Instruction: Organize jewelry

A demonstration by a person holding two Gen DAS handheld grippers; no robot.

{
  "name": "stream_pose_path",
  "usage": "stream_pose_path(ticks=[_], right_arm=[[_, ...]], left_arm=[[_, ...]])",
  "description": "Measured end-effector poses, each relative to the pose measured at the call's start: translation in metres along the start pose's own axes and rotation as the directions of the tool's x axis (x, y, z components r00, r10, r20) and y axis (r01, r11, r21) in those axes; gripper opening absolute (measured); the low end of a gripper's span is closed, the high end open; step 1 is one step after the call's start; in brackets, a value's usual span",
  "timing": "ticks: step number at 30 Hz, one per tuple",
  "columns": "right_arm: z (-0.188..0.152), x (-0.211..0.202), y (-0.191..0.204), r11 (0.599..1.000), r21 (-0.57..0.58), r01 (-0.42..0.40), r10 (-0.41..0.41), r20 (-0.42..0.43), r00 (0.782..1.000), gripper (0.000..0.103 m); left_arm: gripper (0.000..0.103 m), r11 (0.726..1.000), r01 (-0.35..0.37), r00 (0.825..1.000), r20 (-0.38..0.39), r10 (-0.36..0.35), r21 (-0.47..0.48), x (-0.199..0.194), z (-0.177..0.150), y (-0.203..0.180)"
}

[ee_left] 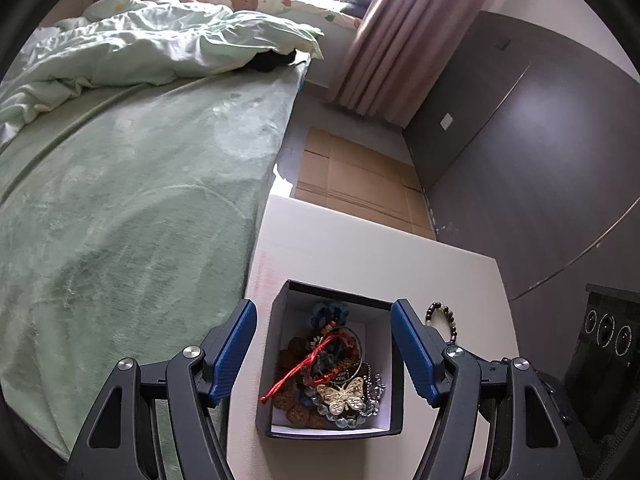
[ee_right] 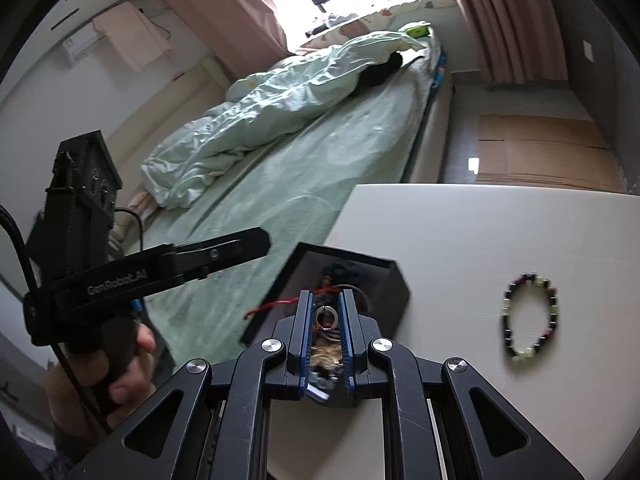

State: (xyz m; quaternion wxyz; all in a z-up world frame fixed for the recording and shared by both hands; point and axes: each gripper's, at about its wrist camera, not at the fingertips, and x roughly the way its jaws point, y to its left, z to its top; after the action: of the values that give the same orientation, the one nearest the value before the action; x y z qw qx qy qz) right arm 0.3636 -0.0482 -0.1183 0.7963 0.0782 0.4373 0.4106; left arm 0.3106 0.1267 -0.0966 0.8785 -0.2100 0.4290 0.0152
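We hold the left gripper (ee_left: 324,344) over the white table (ee_left: 360,248) with its blue-padded fingers (ee_left: 236,348) spread wide, one on either side of the black jewelry box (ee_left: 280,360) and touching nothing. The box stands open near the table edge that runs along the bed (ee_left: 140,200). Inside it lies a tangled heap: a red cord (ee_left: 304,364) that trails over the left wall, a pale gold butterfly ornament (ee_left: 342,394) on top, clear bluish beads at the near side, brown disc-shaped pieces at the left, and a dark blue flower-like piece at the far end.

In the right wrist view, the right gripper (ee_right: 327,320) is nearly closed, and a small silver ring (ee_right: 327,317) sits between its blue pads (ee_right: 302,328), pinched there just above the open box (ee_right: 380,276). We cannot tell whether the ring hangs from anything beneath; the heap below it is blurred.

A beaded bracelet (ee_right: 530,316) of dark and pale green beads lies flat on the table (ee_right: 480,232), well apart from the box on its right. The left wrist view shows part of the same bracelet (ee_left: 442,316) just beyond the left gripper's right finger.

At the left of the right wrist view we see our left hand (ee_right: 128,368) around the handle of the other gripper. A rumpled pale green duvet (ee_right: 280,96) covers the far end of the bed, and flattened cardboard (ee_left: 360,176) lies on the floor past the table.
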Motion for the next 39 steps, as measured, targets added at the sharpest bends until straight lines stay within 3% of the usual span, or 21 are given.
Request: stream_pose_path(ticks=[6,8,9,13,25,28,34,37,39], right_arm=[[0.004,0.005,0.001,0.997,0.043,-0.061,0.062,-0.015,0.998,0.019],[0.005,0.004,-0.003,0.996,0.063,-0.064,0.065,-0.011,0.998,0.06],[0.006,0.0,-0.004,0.997,0.067,-0.048,0.048,0.009,0.999,0.065],[0.007,-0.012,-0.014,0.996,0.088,-0.029,0.026,0.037,0.999,0.066],[0.001,-0.029,-0.066,0.972,0.175,0.158,-0.16,-0.004,0.987,0.066],[0.0,-0.025,-0.075,0.957,0.182,0.225,-0.223,-0.033,0.974,0.066],[-0.003,-0.016,-0.098,0.899,0.195,0.391,-0.379,-0.095,0.92,0.066],[-0.001,-0.012,-0.102,0.875,0.168,0.454,-0.443,-0.1,0.891,0.051],[0.0,-0.005,-0.107,0.857,0.156,0.492,-0.477,-0.123,0.87,0.05]], left_arm=[[0.07,0.999,0.013,1.0,0.009,-0.013,-0.038,-0.002,0.002,0.006],[0.07,0.999,0.015,1.0,0.014,-0.014,-0.04,-0.002,0.002,0.006],[0.07,0.999,0.016,1.0,0.011,-0.016,-0.038,-0.002,0.002,0.005],[0.07,1.0,0.018,1.0,0.004,-0.018,-0.025,-0.001,0.001,0.004],[0.07,0.999,0.036,0.999,0.01,-0.036,0.0,0.002,0.0,-0.003],[0.07,0.999,0.04,0.999,0.005,-0.04,-0.001,0.007,-0.001,-0.001],[0.07,0.999,0.035,0.999,0.001,-0.035,-0.027,0.023,0.0,0.006],[0.07,0.998,0.041,0.999,0.004,-0.041,-0.039,0.028,0.001,0.009],[0.07,0.998,0.052,0.999,-0.006,-0.052,-0.041,0.03,0.002,0.01]])
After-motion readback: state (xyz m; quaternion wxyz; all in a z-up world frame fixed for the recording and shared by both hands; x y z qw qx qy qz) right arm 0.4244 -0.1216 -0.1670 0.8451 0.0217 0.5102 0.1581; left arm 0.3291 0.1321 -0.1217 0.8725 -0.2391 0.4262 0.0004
